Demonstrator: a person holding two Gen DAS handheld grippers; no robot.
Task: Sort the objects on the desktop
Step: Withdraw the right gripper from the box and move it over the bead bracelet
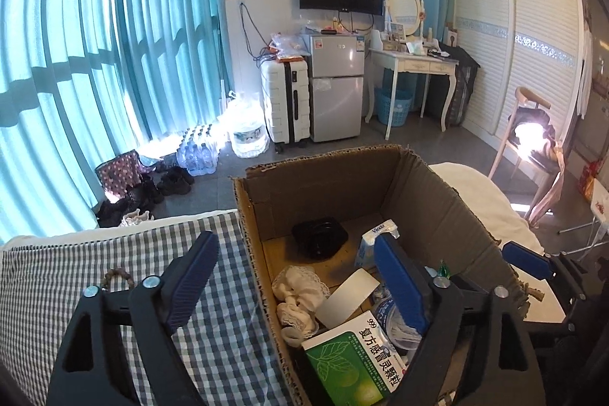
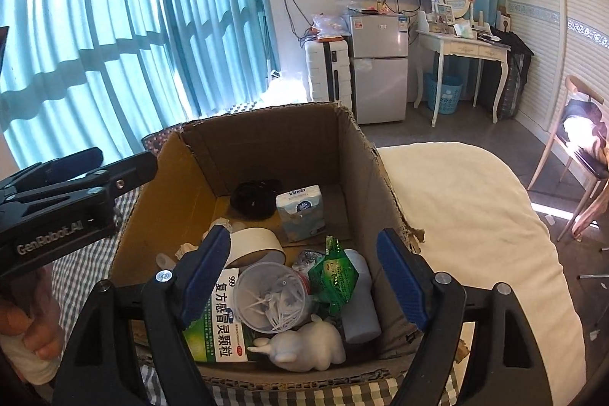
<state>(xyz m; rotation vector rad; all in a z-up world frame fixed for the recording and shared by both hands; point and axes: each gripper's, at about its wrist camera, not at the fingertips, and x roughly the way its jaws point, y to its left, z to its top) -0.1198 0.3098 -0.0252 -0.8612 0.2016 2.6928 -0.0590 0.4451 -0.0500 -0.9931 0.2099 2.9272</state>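
Corrugated brown cardboard makes up the biggest thing here, an open-topped box (image 2: 266, 155) standing on a blue-and-white checked cloth (image 1: 114, 265), with a cream quilt (image 2: 475, 208) beside it. Inside lies the sorted clutter: a green-and-white medicine carton (image 2: 220, 322) at the near wall, its long side running away from the camera; a pale blue Vinda tissue pack (image 2: 300, 212) and a black tray (image 1: 319, 236) toward the far wall; a roll of white tape (image 2: 255, 242); a clear plastic cup of cotton swabs (image 2: 270, 295); a green foil sachet (image 2: 335, 276); a small white rabbit figurine (image 2: 304, 349).

The right gripper (image 2: 304, 280) hangs over the box's near end, jaws spread wide with nothing pressed between the pads; the cup and carton lie directly below and ahead of it. The left gripper (image 1: 293, 284) straddles the box's left wall, equally wide and empty. A brown bead bracelet (image 1: 118, 278) rests on the cloth just left of that gripper, outside the box, and looks like the nearest unsorted item; the left hand is closer to it.
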